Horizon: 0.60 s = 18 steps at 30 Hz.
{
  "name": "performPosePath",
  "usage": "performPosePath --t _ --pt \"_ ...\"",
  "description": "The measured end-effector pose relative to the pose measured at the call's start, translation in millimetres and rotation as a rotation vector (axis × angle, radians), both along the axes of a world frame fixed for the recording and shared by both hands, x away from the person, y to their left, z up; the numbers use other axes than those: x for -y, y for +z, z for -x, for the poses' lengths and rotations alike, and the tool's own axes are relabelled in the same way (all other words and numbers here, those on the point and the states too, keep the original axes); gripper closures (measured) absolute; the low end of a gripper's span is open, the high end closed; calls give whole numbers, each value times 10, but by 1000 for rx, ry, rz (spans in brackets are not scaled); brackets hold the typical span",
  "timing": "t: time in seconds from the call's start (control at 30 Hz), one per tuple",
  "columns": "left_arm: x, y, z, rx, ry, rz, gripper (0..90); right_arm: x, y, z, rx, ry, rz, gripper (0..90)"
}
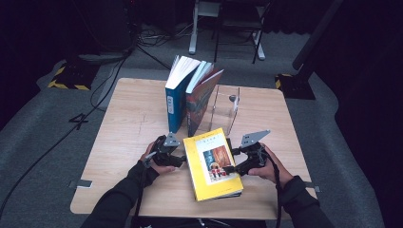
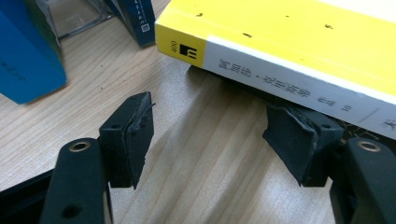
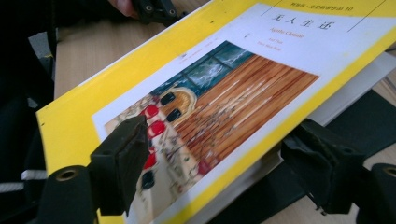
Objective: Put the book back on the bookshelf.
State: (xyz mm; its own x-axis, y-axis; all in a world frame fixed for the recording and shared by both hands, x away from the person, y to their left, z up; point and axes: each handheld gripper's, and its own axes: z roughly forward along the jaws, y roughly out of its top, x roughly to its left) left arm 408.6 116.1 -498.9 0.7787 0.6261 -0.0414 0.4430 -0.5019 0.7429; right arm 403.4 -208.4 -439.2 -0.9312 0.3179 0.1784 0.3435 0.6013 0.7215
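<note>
Yellow book, the landmark, lies flat near the front edge of the table, slightly skewed, its far corner lifted off the wood in the left gripper view. The cover is glossy yellow around a white panel with a picture of wooden planks, a dark window and red-and-black figures; above the picture stand Chinese characters and the small line "Agatha Christie". The spine is white with a yellow head bearing a black square mark, small digits and a line of Chinese characters.

Left gripper sits at the book's left edge; its jaws stand apart, one pad under the raised spine edge, the other clear over bare wood, so nothing is clamped. Right gripper sits at the book's right edge; one jaw lies above the cover, the other below the page block, both parted and not pressing. Each has black rubbery pads and a grey three-cornered plate.

Behind the book stand a blue book and a book with a red cover, leaning together, fanned at the top, against a clear bookend.

The table is pale wood-grain laminate. Beyond it: grey carpet, black cables, dark surroundings.
</note>
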Motion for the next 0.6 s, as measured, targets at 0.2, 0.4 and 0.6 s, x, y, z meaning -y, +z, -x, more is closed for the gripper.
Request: performPosePath --t 0.2,0.4,0.6 --pt "28 23 -42 7 9 3 356 -173 -54 -72 -3 33 9 407" --pt "74 27 -112 7 0 15 390 -167 -37 -77 -4 54 -46 659" --pt "77 130 -140 14 -6 67 445 -103 17 -21 46 60 -102 711"
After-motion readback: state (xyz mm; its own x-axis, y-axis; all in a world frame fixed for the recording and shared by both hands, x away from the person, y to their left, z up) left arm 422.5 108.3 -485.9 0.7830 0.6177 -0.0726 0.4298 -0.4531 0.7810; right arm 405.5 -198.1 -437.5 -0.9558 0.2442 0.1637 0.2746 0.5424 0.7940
